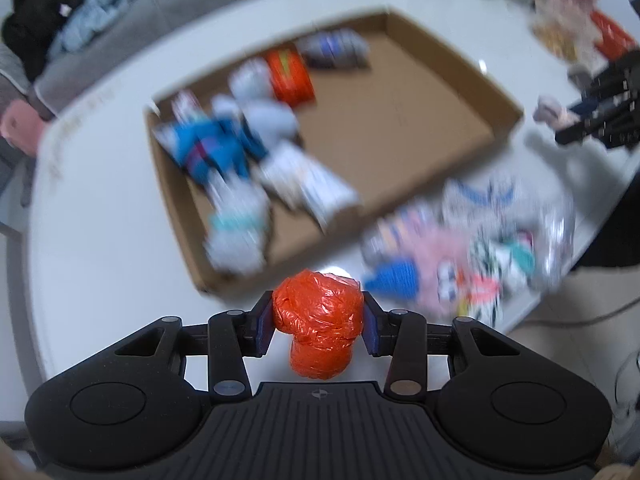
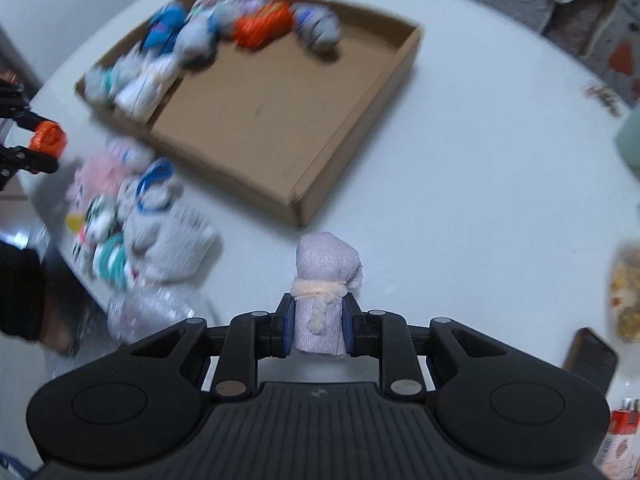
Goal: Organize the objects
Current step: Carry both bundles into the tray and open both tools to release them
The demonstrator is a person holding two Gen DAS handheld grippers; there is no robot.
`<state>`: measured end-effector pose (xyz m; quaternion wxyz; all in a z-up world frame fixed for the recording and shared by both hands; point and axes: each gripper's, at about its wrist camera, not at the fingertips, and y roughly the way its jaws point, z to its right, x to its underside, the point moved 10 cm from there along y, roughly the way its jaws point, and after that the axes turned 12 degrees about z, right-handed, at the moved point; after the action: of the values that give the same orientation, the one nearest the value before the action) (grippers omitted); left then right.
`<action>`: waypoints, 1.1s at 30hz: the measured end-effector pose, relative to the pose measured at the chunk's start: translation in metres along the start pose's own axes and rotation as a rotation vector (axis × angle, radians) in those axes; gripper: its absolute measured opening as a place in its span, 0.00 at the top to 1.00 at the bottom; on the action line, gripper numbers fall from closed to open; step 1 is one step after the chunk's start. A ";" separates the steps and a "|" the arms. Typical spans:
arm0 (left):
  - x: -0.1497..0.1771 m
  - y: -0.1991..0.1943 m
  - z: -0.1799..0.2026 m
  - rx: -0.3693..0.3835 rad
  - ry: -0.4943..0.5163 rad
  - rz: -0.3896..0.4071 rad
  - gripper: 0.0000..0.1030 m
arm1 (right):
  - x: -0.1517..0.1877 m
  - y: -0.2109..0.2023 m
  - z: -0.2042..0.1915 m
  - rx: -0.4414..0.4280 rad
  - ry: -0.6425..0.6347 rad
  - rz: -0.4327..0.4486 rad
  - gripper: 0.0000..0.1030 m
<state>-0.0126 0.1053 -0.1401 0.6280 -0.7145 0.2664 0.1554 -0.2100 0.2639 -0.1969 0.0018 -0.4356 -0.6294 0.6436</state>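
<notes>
My left gripper (image 1: pixel 318 309) is shut on an orange plastic-wrapped bundle (image 1: pixel 320 332), held above the white table near the front corner of a shallow cardboard box (image 1: pixel 452 60). Several rolled socks and another orange bundle (image 1: pixel 290 76) lie along the box's left side. My right gripper (image 2: pixel 318 322) is shut on a lilac sock roll (image 2: pixel 326 260) tied with a pale band, just off the box's (image 2: pixel 352 120) near corner. A loose pile of socks (image 2: pixel 132 208) lies on the table between the two grippers. In the right wrist view the left gripper (image 2: pixel 24 136) shows at the far left.
A crumpled clear plastic bag (image 2: pixel 152 312) lies at the table edge beside the pile. A dark phone (image 2: pixel 592 356), a pale green cup (image 2: pixel 630 140) and snack packets (image 1: pixel 580 20) sit on the table's right side. A grey sofa with clothes (image 1: pixel 80 20) stands behind.
</notes>
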 end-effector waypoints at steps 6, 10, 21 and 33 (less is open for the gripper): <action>-0.073 0.014 0.004 0.016 -0.015 0.133 0.53 | -0.036 -0.022 0.033 0.038 0.079 0.152 0.80; -0.119 0.028 0.011 0.057 -0.030 0.208 0.53 | -0.079 -0.026 0.040 0.026 0.099 0.253 0.80; -0.209 0.101 0.042 0.184 -0.014 0.301 0.52 | -0.145 0.014 0.053 0.039 0.046 0.293 0.80; -0.226 0.170 0.067 0.168 0.193 0.266 0.52 | -0.154 0.045 0.075 0.018 0.050 0.253 0.80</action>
<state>-0.2864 0.2008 -0.1638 0.6307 -0.6298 0.4297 0.1450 -0.1322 0.1096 -0.1600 -0.0599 -0.5271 -0.5635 0.6333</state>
